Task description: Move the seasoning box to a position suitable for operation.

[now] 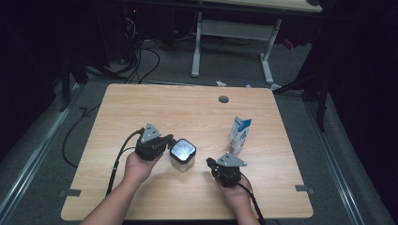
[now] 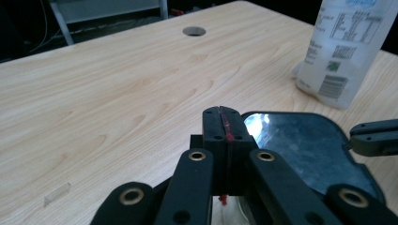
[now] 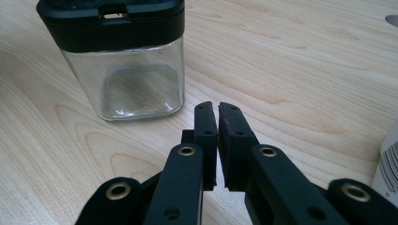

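A: Where is the jar?

B: The clear jar (image 1: pixel 182 154) with the black lid sits just below the centre of the frame in the high view, on the wooden surface (image 1: pixel 141 108). The left tool (image 1: pixel 168 140) is right beside its left edge.

A: Is that tool gripping it?

B: No. In the left gripper view its jaws are pressed together, with only a thin red strip along the seam, and the lid (image 2: pixel 305 145) lies just to their right.

A: And the right tool (image 1: pixel 209 162)?

B: Nearly closed, a thin slit between the jaws, holding nothing. It sits right of the jar, apart from it. A white and blue carton (image 1: pixel 239 135) stands upright at centre right.
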`<state>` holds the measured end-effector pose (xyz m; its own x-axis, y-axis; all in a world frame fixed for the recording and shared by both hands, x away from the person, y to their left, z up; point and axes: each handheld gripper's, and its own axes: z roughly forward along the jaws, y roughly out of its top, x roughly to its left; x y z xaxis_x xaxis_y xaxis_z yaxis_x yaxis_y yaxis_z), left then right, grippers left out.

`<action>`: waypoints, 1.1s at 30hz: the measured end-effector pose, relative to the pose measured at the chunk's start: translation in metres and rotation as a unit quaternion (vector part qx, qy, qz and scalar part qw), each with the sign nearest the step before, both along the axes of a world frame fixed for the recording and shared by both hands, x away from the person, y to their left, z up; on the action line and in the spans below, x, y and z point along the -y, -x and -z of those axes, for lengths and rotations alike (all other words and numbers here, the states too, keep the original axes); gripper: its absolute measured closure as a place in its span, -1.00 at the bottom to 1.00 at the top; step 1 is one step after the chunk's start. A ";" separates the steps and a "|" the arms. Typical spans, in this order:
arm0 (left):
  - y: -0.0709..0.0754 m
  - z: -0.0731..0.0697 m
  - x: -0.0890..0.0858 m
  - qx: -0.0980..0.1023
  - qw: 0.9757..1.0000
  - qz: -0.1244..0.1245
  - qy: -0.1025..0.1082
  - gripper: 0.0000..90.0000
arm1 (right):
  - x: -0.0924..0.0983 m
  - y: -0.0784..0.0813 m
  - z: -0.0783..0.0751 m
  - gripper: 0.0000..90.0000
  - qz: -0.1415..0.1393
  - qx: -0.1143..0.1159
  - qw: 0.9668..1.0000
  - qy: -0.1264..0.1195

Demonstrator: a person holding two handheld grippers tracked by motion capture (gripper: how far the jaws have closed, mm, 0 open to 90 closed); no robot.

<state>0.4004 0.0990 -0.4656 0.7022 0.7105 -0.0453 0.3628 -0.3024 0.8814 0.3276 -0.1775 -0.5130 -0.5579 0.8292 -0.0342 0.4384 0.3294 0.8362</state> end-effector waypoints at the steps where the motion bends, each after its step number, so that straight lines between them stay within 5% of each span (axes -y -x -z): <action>1: 0.000 0.001 0.000 -0.001 1.000 0.001 -0.004 1.00 | 0.000 0.000 0.000 0.92 -0.001 -0.001 1.000 -0.001; 33: -0.001 0.002 0.000 0.000 1.000 0.005 0.001 1.00 | -0.002 -0.002 -0.001 0.91 0.002 -0.008 1.000 -0.009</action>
